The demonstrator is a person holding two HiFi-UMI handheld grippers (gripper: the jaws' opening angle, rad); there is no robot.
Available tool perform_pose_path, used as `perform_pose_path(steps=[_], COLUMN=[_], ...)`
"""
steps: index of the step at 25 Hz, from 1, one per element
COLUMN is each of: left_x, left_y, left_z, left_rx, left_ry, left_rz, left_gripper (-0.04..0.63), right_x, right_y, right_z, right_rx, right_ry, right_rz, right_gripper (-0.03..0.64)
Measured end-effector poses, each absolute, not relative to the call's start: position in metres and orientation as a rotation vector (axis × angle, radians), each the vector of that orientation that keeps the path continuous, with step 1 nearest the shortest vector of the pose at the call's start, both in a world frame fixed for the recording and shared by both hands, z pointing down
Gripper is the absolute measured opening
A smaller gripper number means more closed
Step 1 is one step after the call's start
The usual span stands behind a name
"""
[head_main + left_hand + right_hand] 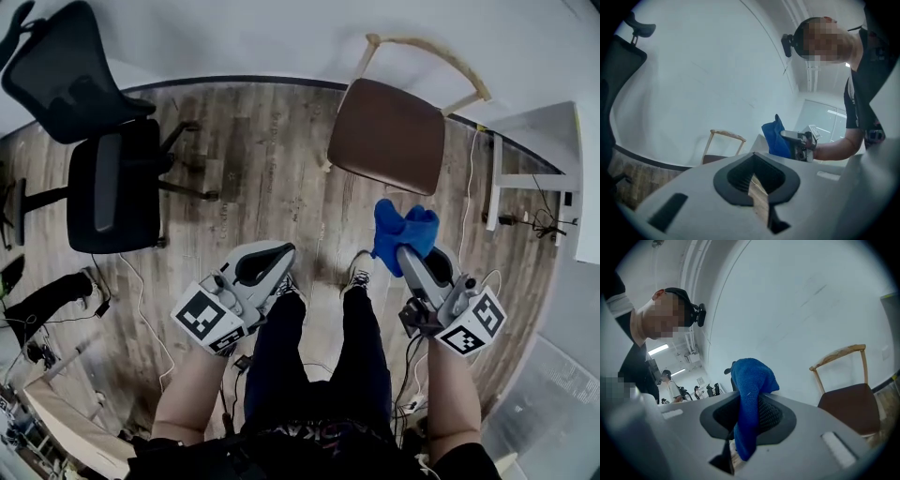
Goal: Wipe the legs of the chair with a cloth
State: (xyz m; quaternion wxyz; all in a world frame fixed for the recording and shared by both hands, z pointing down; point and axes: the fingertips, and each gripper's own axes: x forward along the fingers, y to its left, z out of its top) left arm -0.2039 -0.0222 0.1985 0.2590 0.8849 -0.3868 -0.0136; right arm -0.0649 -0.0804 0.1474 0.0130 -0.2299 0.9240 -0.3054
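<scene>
The wooden chair (386,134), with a brown seat and a pale curved backrest, stands on the plank floor ahead and slightly right of me, near the wall. Only a stub of one leg shows under its left seat edge. My right gripper (413,251) is shut on a blue cloth (404,229), which bunches above its tip just short of the seat's front edge. In the right gripper view the cloth (751,380) hangs between the jaws of the right gripper (744,423), and the chair (847,400) is off to the right. My left gripper (265,265) is shut and holds nothing. It is level with my knees, left of the chair.
A black office chair (105,141) stands at the left. A white desk (553,155) with cables beneath it is at the right. My legs and shoes (357,274) are between the grippers. Cables trail on the floor at the lower left.
</scene>
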Motion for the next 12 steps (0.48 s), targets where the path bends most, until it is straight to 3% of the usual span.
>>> perform_pose_path(steps=[12], left_x=[-0.178], left_y=[-0.042], left_z=[0.322], left_rx=[2.425], left_ry=[-1.288], left_rz=[-0.04], left_gripper=[-0.002], right_x=[-0.06], right_y=[-0.108], right_z=[0.297], right_rx=[-0.521], right_ry=[2.992], right_rz=[-1.024], right_gripper=[0.083])
